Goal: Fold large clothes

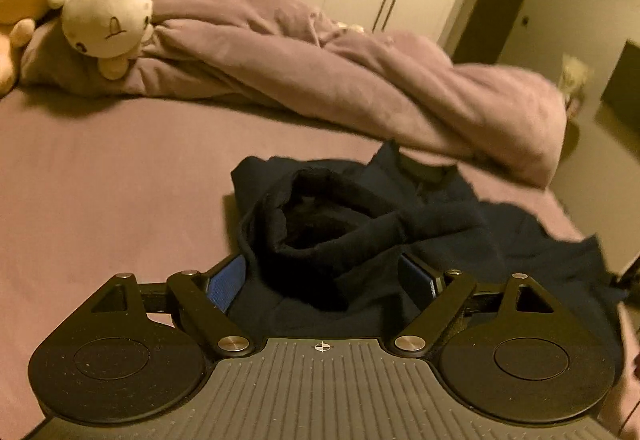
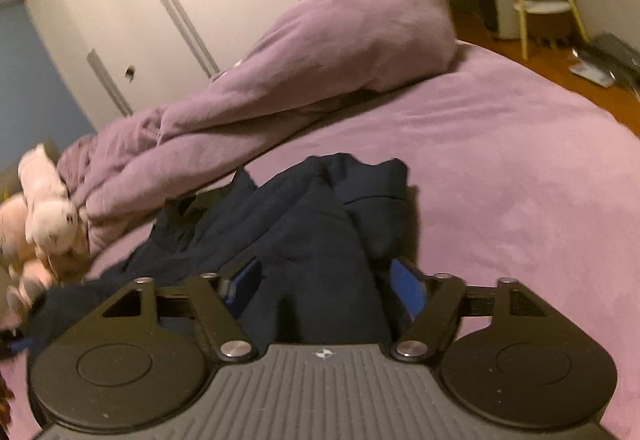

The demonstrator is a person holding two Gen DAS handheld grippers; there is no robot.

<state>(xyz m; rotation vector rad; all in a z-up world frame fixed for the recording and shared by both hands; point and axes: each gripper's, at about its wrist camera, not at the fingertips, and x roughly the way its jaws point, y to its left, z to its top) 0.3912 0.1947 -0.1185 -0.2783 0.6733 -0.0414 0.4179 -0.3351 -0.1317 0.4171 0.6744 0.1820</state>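
One dark navy garment [image 1: 400,224] crumpled on purple bed [image 1: 100,180].
Left gripper [image 1: 326,280] and right gripper [image 2: 320,284] spread apart, bunched cloth between pads, unpinched.

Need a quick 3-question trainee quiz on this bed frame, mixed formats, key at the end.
1. True or false: the dark navy garment lies neatly folded on the purple bed sheet.
2. What sits between the blue pads of the left tongs? A) the purple duvet B) the navy garment C) a plush toy
3. Fill in: in the left wrist view, the white plush toy rests against the bunched ______.

Key:
1. False, it is crumpled in a heap.
2. B; the right tongs straddle the same garment.
3. Purple duvet.
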